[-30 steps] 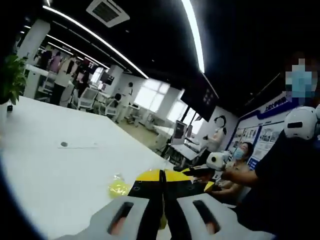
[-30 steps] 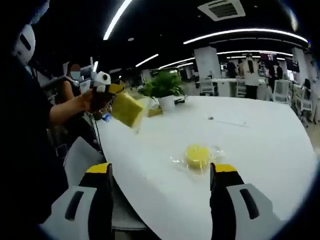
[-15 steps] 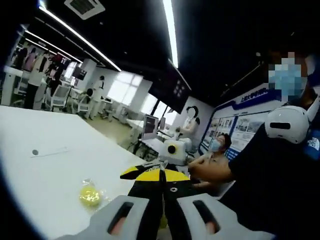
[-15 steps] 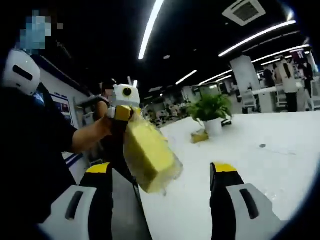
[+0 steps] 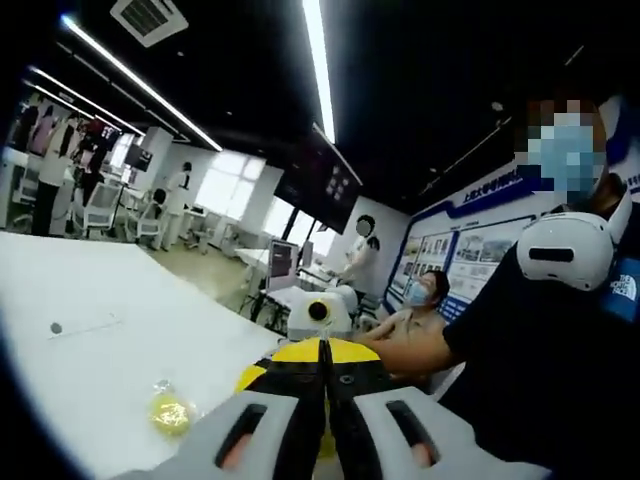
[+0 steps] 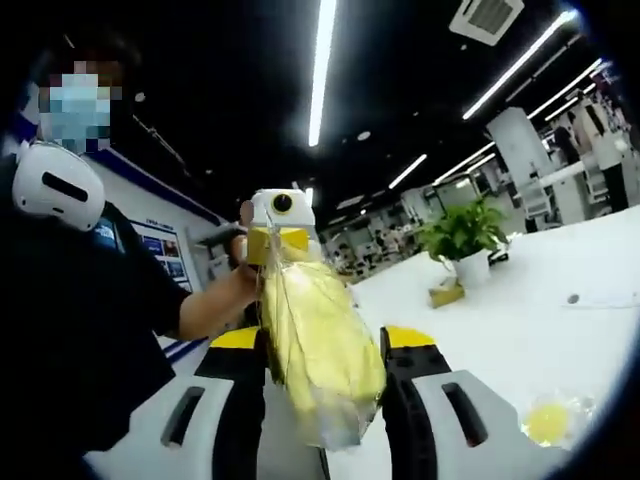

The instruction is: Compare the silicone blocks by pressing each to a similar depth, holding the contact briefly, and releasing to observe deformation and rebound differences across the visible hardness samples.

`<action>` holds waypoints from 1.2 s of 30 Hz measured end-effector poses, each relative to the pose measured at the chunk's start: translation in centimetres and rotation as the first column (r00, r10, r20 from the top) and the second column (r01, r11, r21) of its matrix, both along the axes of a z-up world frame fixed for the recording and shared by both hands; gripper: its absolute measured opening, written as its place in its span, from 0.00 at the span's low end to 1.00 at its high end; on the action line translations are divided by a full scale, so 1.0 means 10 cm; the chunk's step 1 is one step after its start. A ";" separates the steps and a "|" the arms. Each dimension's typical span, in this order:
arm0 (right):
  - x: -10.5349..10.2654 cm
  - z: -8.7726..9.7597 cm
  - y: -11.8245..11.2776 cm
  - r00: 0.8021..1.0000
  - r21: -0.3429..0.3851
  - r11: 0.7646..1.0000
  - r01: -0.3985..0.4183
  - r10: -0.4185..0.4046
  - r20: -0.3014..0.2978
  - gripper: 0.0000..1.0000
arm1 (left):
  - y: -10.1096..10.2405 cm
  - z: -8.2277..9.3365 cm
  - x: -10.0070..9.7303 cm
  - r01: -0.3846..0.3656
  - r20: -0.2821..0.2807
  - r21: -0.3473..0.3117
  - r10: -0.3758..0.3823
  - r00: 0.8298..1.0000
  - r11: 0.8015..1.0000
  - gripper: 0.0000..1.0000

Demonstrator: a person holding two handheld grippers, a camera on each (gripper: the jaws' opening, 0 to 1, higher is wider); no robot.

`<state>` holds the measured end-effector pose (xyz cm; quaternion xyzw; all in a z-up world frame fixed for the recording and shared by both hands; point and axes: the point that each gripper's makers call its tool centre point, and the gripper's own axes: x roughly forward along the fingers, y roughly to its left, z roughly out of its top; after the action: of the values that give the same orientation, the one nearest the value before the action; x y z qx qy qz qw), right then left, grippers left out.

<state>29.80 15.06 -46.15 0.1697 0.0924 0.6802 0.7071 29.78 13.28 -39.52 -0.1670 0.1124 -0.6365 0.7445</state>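
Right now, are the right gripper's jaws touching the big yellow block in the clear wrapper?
Touching. In the right gripper view the right gripper has both jaws closed in against the sides of the wrapped yellow block, with no gap showing either side.

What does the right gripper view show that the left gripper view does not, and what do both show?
Right gripper view alone: the wrapped yellow block between the right gripper jaws, hanging from the left gripper, and a potted plant.

Left gripper view alone: the left gripper from behind, jaws together, a wall screen, and a seated person.

Both: the white table, the small round yellow piece lying on it, and the ceiling lights.
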 end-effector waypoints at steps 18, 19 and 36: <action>-0.04 -0.09 0.10 0.985 -0.159 0.987 0.024 0.004 0.175 0.21 | 0.13 -0.12 0.00 -0.028 0.053 0.055 0.025 0.998 0.998 0.00; -0.03 -0.10 0.11 0.984 -0.165 0.986 0.033 -0.003 0.176 0.20 | 0.14 -0.15 0.02 -0.041 0.061 0.067 0.037 0.997 0.997 0.00; 0.07 -0.26 0.11 0.976 -0.286 0.957 0.050 0.014 0.216 0.08 | 0.20 -0.29 0.11 -0.111 0.097 0.150 0.098 0.990 0.982 0.00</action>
<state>30.53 16.15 -48.74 -0.0098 0.1123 0.6673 0.7362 30.88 15.30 -42.43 -0.0856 0.1193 -0.5926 0.7920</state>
